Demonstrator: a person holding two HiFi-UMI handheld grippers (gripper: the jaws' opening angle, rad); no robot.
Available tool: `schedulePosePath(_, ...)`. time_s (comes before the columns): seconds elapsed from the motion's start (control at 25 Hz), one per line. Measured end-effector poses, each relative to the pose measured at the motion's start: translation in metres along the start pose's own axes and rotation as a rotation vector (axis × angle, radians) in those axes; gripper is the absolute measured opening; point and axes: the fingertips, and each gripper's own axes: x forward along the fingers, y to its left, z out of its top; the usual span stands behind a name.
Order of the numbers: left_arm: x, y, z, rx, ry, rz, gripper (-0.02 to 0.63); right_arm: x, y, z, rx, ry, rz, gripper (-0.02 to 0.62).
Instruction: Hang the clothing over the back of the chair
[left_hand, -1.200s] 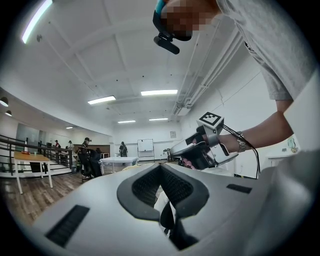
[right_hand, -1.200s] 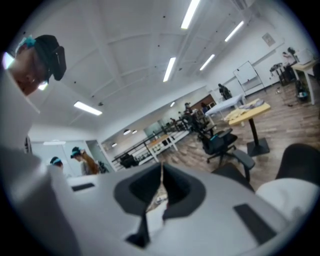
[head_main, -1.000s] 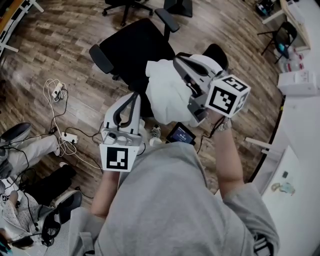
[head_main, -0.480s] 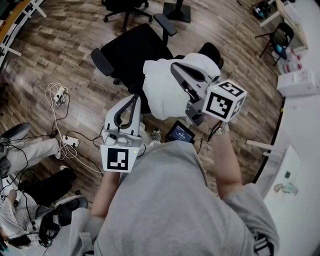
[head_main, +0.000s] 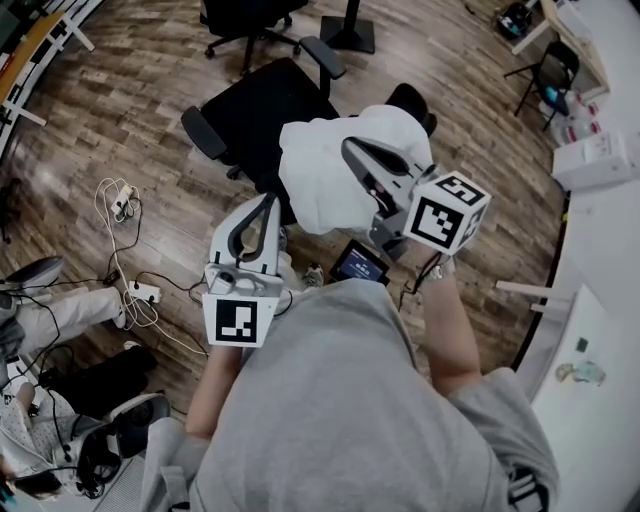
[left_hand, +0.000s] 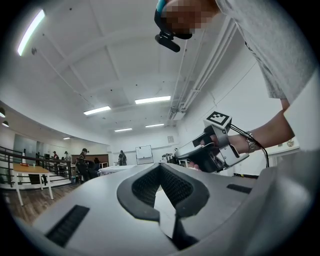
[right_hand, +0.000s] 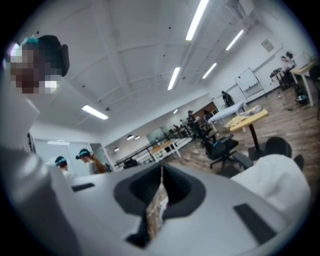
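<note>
White clothing (head_main: 335, 170) lies bunched over the back of a black office chair (head_main: 255, 105); the dark top of the chair back (head_main: 412, 100) shows past it. My right gripper (head_main: 352, 150) hangs just above the clothing with its jaws together and nothing between them. In the right gripper view the right gripper (right_hand: 161, 170) points past the clothing (right_hand: 272, 185), which sits off to the lower right. The left gripper (head_main: 268, 200) is held lower left of the clothing, near the chair's base, shut and empty. It tilts upward, so the left gripper view shows the ceiling and the left gripper (left_hand: 161, 167).
Wooden floor all round. Cables and a power strip (head_main: 128, 290) lie at left, and a small screen device (head_main: 358, 262) lies under the chair. A second black chair (head_main: 240, 15) stands beyond, a white desk (head_main: 600, 250) at right. A seated person's leg (head_main: 50, 310) is at far left.
My right gripper has drawn back a little toward me. The clothing stays on the chair back. The left gripper has hardly moved.
</note>
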Motion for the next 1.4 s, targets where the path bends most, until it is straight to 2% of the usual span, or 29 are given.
schedulePosePath(0.52,-0.01,-0.017,0.008,0.011,-0.028,-0.028,0.034,-0.033,0.014,-0.007,-0.009,-0.048,-0.029,0.038)
schedulePosePath(0.92,-0.022,-0.038,0.005,0.023,-0.029,-0.048,0.034,-0.06,0.026,-0.027,-0.022,-0.068,-0.03,0.038)
schedulePosePath(1.4,-0.022,-0.051,0.004,0.027,-0.027,-0.079,0.034,-0.076,0.033,-0.041,-0.081,-0.052,-0.051,0.037)
